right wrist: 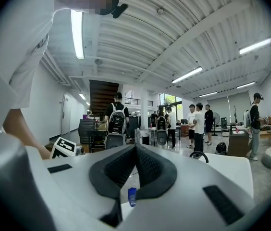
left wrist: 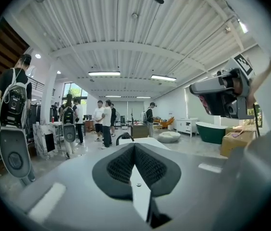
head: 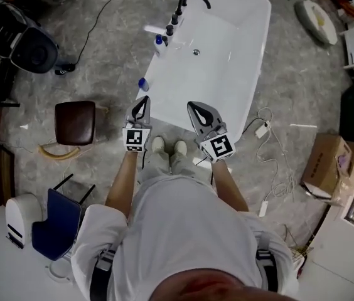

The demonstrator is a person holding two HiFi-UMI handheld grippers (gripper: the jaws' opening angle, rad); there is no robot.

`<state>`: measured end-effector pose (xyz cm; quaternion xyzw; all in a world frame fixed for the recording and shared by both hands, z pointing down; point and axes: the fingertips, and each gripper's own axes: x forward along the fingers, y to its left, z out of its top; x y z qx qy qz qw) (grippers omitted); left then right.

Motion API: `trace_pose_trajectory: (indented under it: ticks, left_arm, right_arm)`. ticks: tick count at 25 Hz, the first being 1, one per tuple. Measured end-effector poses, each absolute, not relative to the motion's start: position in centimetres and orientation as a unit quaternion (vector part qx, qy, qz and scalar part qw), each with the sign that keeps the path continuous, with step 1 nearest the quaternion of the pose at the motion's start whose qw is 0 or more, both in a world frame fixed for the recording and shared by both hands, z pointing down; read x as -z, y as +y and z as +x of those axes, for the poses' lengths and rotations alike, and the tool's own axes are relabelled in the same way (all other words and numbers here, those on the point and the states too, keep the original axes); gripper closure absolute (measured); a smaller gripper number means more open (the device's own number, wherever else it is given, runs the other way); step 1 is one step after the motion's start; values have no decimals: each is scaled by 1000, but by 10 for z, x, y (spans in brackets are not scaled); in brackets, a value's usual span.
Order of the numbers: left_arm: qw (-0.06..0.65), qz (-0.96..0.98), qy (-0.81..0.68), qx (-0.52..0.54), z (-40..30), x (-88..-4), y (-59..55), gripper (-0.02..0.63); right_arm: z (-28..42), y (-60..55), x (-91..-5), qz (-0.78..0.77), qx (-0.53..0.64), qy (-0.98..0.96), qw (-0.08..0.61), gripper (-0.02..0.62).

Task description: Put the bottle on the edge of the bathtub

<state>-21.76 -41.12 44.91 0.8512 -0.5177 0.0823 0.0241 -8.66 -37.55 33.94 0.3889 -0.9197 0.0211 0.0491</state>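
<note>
White bathtub (head: 227, 49) stood on the marbled floor (head: 101, 61). Left gripper (head: 142, 102) and right gripper (head: 193, 106) hung over its near end, the fingers of each closed together on nothing. Small blue bottle (head: 144, 84) lay at the tub's left rim, just ahead of the left gripper; whether on the rim or beside it could not be told.
</note>
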Motion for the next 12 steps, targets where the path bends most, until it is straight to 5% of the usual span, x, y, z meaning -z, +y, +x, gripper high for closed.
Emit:
trace_pose_trajectory:
  ticks: [12]
  left_arm:
    - [47, 851, -520, -58, -165, -351, -355, 611]
  right_arm:
    - [-33, -351, -305, 390, -9, -919, 54, 594]
